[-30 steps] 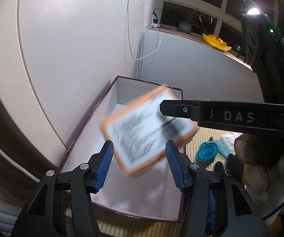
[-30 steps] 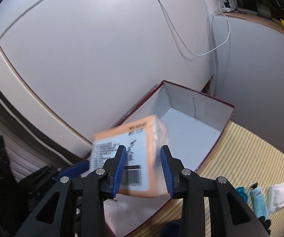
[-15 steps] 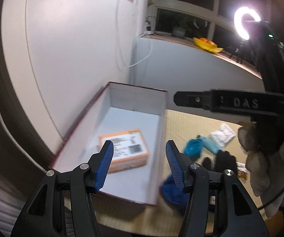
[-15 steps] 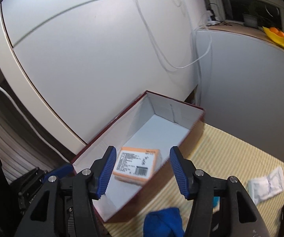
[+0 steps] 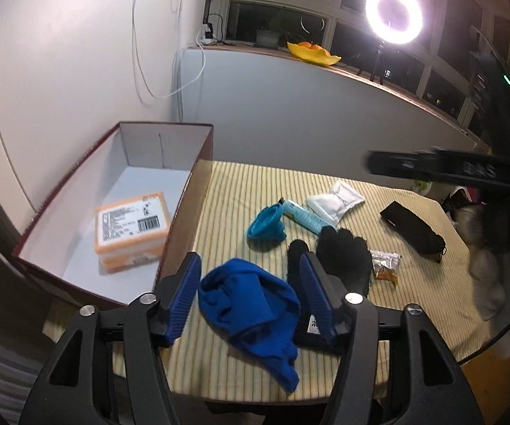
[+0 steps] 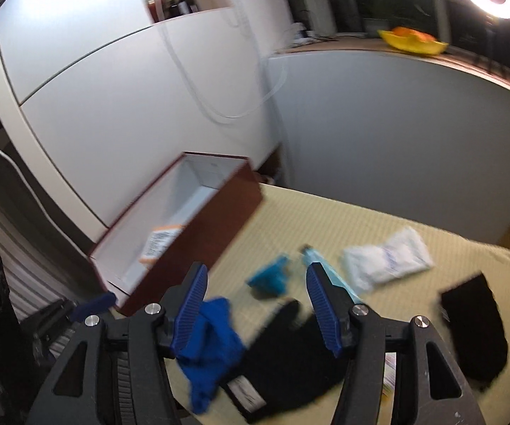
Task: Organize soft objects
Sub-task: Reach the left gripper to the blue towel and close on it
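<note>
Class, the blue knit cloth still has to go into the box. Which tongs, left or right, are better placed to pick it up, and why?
Probably left. The left tongs are open, with the blue cloth lying centred between their fingers. The right tongs are open too, but there the cloth sits off towards one finger, partly behind it, near the black glove.

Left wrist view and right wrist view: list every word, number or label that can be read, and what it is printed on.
"DAS": black bar, blurred, only roughly legible.
Orange packet in the box: printed label and barcode, too small to read.
White tag under the blue cloth: script, mostly hidden, unreadable.
White pouch: print blurred, unreadable.
</note>
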Demonstrator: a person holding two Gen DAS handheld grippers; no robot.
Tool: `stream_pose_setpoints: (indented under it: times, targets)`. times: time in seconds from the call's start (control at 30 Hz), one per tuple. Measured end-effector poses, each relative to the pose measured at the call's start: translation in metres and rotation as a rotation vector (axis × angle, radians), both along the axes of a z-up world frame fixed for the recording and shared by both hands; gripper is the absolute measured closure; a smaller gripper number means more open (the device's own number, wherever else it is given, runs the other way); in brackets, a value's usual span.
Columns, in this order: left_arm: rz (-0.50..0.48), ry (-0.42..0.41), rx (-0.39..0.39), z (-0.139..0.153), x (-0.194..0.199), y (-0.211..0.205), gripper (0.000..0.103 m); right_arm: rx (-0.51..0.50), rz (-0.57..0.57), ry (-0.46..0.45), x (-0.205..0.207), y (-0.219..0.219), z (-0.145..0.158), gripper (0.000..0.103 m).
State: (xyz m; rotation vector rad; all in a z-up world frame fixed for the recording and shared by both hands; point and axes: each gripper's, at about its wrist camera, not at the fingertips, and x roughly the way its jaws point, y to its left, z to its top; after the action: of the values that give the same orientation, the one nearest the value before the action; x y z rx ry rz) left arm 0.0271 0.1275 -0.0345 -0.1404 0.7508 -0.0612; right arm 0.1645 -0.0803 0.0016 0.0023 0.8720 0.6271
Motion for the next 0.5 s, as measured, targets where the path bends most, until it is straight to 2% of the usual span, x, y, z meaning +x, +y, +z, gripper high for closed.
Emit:
stream_pose_setpoints:
  times: [0.07, 0.23, 0.33, 0.5]
  targets:
    - [0.003, 0.017, -0.019, -0.006, -0.003, 0.002, 0.039, 0.010, -0.027, 0.016, -0.003, -0.022, -0.004, 0.034]
    - [0.023, 0.065, -0.038, -0.025, -0.017, 0.010, 0.039, 0.007, -0.031, 0.030, -0.012, -0.053, -0.010, 0.033]
    - [0.040, 0.112, -0.080, -0.041, -0.025, 0.014, 0.039, 0.000, 0.009, 0.058, -0.014, -0.053, -0.018, 0.033]
    - [0.052, 0.168, -0.118, -0.064, -0.030, 0.013, 0.039, -0.015, 0.118, 0.139, -0.013, -0.022, -0.044, 0.033]
